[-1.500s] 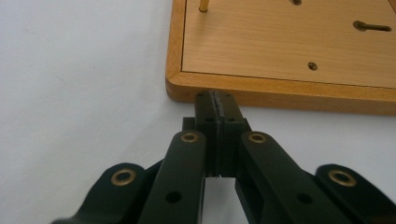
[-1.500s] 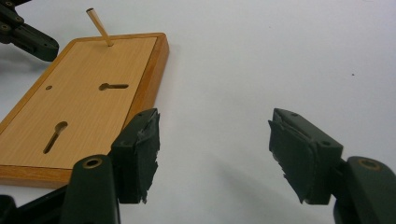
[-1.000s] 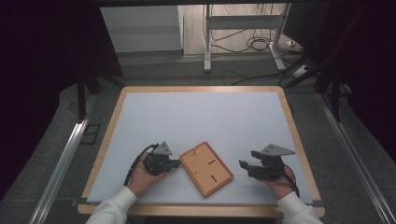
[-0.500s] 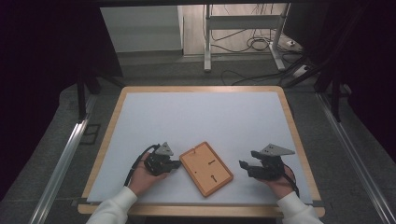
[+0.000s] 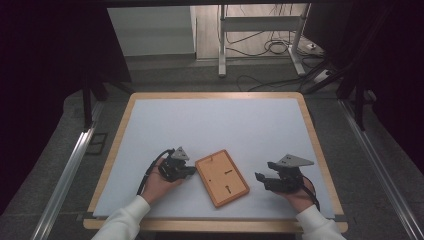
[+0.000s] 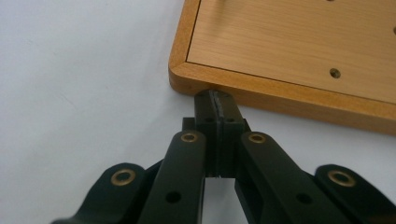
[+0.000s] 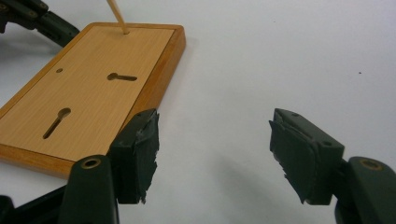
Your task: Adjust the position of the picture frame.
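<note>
A wooden picture frame [image 5: 222, 177] lies back side up on the white table top, showing two keyhole slots and a thin wooden peg [image 7: 116, 16] standing up from its far end. My left gripper [image 5: 191, 170] is shut with nothing in it, its tips touching or almost touching the frame's left edge [image 6: 261, 95]. To the right of the frame [image 7: 88, 88], my right gripper [image 5: 260, 178] stands open and empty, pointing toward the frame's right edge, a short gap away.
The white table top [image 5: 220, 125] has a wooden border [image 5: 310, 130]. Metal rails run along both sides on the floor. A metal stand and cables [image 5: 265, 47] sit beyond the far edge.
</note>
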Demonstrator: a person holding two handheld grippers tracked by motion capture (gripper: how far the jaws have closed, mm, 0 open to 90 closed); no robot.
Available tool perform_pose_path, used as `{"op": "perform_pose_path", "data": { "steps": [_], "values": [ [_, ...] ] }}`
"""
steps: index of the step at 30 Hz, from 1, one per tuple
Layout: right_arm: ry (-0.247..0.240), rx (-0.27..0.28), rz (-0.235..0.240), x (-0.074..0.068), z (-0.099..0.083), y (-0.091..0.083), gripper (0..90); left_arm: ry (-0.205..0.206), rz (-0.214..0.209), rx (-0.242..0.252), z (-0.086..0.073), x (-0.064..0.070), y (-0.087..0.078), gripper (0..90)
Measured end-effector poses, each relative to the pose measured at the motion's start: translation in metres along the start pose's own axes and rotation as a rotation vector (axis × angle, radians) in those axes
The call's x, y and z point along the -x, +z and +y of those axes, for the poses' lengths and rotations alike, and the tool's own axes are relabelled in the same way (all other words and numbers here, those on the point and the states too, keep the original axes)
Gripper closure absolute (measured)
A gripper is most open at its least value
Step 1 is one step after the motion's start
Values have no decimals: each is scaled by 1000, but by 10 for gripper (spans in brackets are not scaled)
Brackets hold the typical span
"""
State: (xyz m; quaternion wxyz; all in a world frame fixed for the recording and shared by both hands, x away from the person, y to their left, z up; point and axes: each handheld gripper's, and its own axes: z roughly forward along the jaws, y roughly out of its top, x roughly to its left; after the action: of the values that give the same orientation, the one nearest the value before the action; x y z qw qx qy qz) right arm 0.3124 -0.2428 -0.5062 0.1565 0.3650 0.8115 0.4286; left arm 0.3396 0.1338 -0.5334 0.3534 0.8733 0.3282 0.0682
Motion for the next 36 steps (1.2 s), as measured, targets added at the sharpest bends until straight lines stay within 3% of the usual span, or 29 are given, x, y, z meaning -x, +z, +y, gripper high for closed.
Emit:
{"op": "perform_pose_path", "data": {
  "steps": [20,30,32,33,36],
  "values": [
    [-11,-16,-1,2,-2,1,330,9,15,8,32,-17,25,900],
    [-41,-38,1,0,-3,-1,333,-7,18,62,16,-16,2,877],
    [-52,-46,2,0,-4,-2,350,9,37,75,10,-14,-5,825],
    [-57,-52,9,0,-4,-2,358,4,55,83,8,-12,-8,723],
    [-55,-54,14,0,-4,-2,375,-5,73,100,4,-9,-15,553]
  ]
}}
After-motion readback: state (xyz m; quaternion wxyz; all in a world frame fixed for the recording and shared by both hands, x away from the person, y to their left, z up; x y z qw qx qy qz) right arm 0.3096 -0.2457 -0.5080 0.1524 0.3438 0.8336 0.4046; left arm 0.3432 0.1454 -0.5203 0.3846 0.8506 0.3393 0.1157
